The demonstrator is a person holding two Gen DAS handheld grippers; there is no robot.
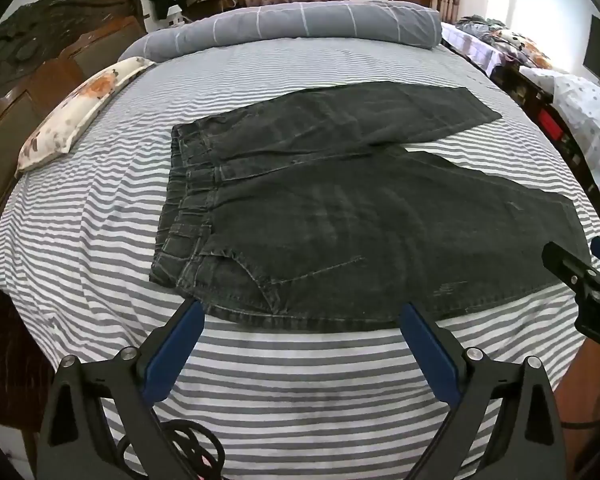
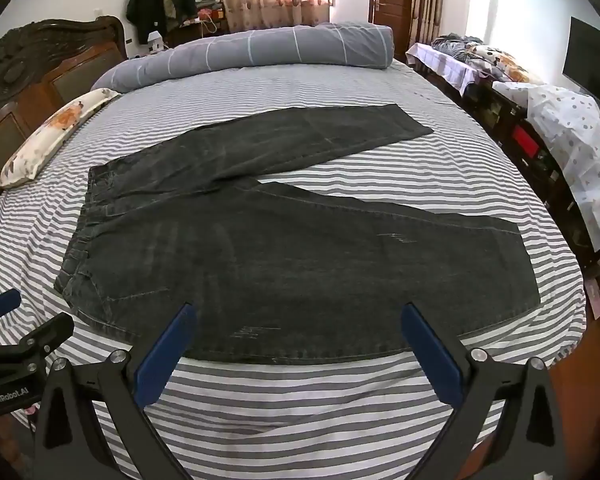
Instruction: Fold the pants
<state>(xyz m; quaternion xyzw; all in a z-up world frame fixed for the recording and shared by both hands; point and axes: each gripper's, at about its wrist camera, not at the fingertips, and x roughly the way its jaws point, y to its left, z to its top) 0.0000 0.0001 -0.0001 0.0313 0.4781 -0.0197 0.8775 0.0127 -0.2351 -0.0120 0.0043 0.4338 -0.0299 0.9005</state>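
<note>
**Operator:** Jeans [image 1: 340, 216], dark washed denim, lie spread flat on the striped bed sheet [image 1: 100, 208] just ahead of my left hand-held gripper [image 1: 302, 316]. Its jaws stand fully released with nothing between them, and the blue fingers [image 1: 176, 344] hover over bare sheet just short of the near side seam.

**Observer:** Which way does the garment run from there?

**Operator:** The waistband [image 1: 188, 208] sits ahead and to the left of that gripper. The two legs fan out to the right with a wedge of sheet showing between them.

**Observer:** And your other side?

**Operator:** My right hand-held gripper [image 2: 298, 320] is released as well, empty, tilted down toward the bed. Its finger tips frame the near leg [image 2: 340, 272], close to the lower edge; I cannot tell whether they touch the cloth. The near leg's hem [image 2: 528, 264] is ahead and to the right of it, and the far leg's hem [image 2: 416, 122] is farther ahead.

**Observer:** Anything else in reach?

**Operator:** A floral pillow [image 1: 72, 116] lies far ahead to the left by the carved wooden headboard [image 1: 40, 52]. A rolled grey checked quilt [image 1: 300, 24] lies across the bed beyond the jeans.
</note>
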